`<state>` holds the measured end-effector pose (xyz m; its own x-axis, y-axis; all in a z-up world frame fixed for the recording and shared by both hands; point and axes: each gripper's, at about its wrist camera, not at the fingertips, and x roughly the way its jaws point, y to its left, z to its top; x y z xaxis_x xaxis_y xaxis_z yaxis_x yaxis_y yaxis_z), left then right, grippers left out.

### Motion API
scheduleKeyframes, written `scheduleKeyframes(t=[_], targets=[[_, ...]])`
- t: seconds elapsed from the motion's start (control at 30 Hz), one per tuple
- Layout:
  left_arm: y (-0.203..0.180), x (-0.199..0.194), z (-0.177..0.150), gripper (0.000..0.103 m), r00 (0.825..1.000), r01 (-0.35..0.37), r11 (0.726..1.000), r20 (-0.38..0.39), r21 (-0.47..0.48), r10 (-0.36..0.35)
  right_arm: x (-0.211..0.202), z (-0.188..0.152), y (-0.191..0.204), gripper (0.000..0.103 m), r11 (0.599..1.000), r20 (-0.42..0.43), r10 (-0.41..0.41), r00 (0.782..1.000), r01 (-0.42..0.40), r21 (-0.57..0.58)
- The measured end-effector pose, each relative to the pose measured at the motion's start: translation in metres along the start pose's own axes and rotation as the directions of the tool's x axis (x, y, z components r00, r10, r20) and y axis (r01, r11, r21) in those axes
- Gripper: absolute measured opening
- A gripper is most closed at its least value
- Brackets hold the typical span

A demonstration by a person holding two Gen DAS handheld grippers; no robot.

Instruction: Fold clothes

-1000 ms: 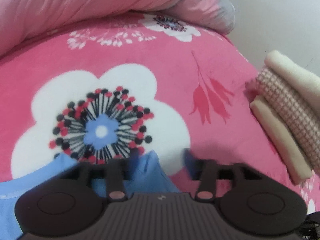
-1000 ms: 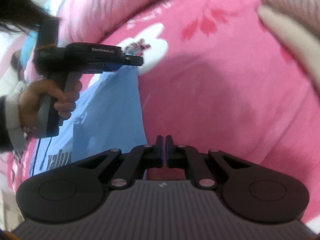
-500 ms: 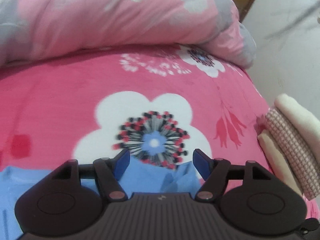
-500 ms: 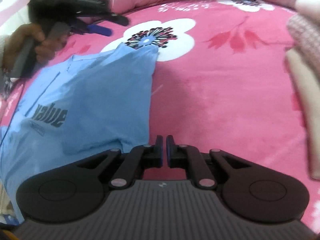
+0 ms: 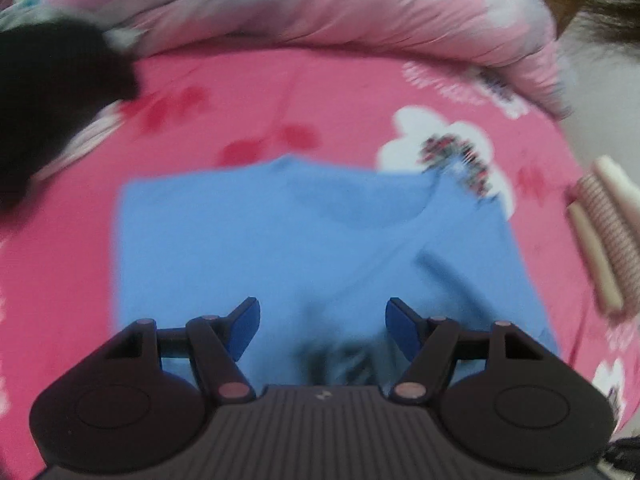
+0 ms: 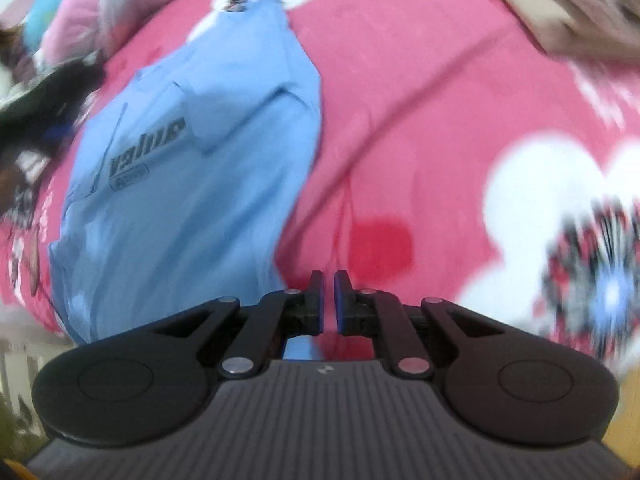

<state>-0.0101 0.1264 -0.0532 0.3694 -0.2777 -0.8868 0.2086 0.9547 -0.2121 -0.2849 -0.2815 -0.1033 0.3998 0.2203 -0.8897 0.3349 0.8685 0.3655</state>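
Observation:
A light blue T-shirt (image 5: 300, 240) lies flat on the pink flowered blanket (image 5: 280, 92), one side folded in. Black "value" lettering shows on it in the right wrist view (image 6: 192, 184). My left gripper (image 5: 323, 304) hovers over the shirt's near part, open, with nothing between its blue pads. My right gripper (image 6: 328, 276) is shut and empty over bare blanket (image 6: 420, 100), just past the shirt's right edge. The left device and its hand show as a dark blur at the left edge (image 6: 40, 120).
A stack of folded cream and checked clothes (image 5: 608, 232) sits at the blanket's right edge, also in the right wrist view (image 6: 560, 8). A bunched pink quilt (image 5: 360, 12) lines the far side. A dark blurred shape (image 5: 48, 100) lies far left.
My left gripper opened off the shirt's corner and drew back and up, so the whole shirt now shows. My right gripper stayed shut and swung along the shirt's right edge.

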Motion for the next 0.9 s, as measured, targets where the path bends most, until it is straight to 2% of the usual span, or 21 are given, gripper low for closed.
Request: scheduleKeyframes(t=[0.1, 0.23, 0.37, 0.43, 0.5, 0.57, 0.63, 0.7, 0.77, 0.87, 0.9], targets=[[0.034, -0.026, -0.034, 0.071, 0.997, -0.067, 0.997, -0.044, -0.035, 0.065, -0.011, -0.028, 0.004, 0.006, 0.986, -0.007, 0.029, 1.0, -0.028, 0.163], [0.076, -0.053, -0.083, 0.071, 0.979, -0.174, 0.978, -0.128, -0.117, 0.159, -0.01, -0.055, 0.011, 0.006, 0.928, -0.032, 0.052, 0.998, -0.037, 0.371], [0.114, -0.066, -0.133, 0.071, 0.945, -0.285, 0.941, -0.22, -0.183, 0.243, -0.001, -0.067, 0.006, 0.006, 0.816, -0.034, 0.077, 0.996, -0.044, 0.576], [0.125, -0.067, -0.157, 0.071, 0.932, -0.301, 0.934, -0.266, -0.194, 0.245, 0.002, -0.071, 0.002, 0.008, 0.77, -0.039, 0.073, 0.997, -0.031, 0.637], [0.13, -0.065, -0.177, 0.071, 0.927, -0.29, 0.939, -0.299, -0.188, 0.226, 0.005, -0.071, 0.001, 0.01, 0.739, -0.056, 0.058, 0.997, -0.005, 0.673], [0.131, -0.059, -0.194, 0.071, 0.925, -0.259, 0.95, -0.328, -0.175, 0.191, 0.006, -0.071, 0.002, 0.013, 0.725, -0.069, 0.042, 0.997, 0.017, 0.688], [0.126, -0.05, -0.209, 0.073, 0.923, -0.224, 0.965, -0.347, -0.133, 0.167, 0.007, -0.068, 0.005, 0.026, 0.724, -0.08, 0.033, 0.996, 0.032, 0.689], [0.115, -0.037, -0.222, 0.074, 0.916, -0.2, 0.98, -0.361, -0.026, 0.177, 0.009, -0.066, 0.008, 0.028, 0.731, -0.097, 0.021, 0.995, 0.051, 0.681], [0.101, -0.026, -0.232, 0.074, 0.916, -0.153, 0.984, -0.36, 0.088, 0.175, 0.01, -0.064, 0.011, 0.028, 0.74, -0.115, 0.01, 0.993, 0.07, 0.669], [0.082, -0.014, -0.246, 0.074, 0.919, -0.071, 0.967, -0.36, 0.244, 0.159, 0.01, -0.06, 0.013, 0.029, 0.766, -0.142, 0.001, 0.99, 0.091, 0.636], [0.08, -0.012, -0.25, 0.074, 0.92, -0.058, 0.961, -0.359, 0.269, 0.156, 0.009, -0.059, 0.016, 0.029, 0.778, -0.145, -0.004, 0.989, 0.095, 0.621]])
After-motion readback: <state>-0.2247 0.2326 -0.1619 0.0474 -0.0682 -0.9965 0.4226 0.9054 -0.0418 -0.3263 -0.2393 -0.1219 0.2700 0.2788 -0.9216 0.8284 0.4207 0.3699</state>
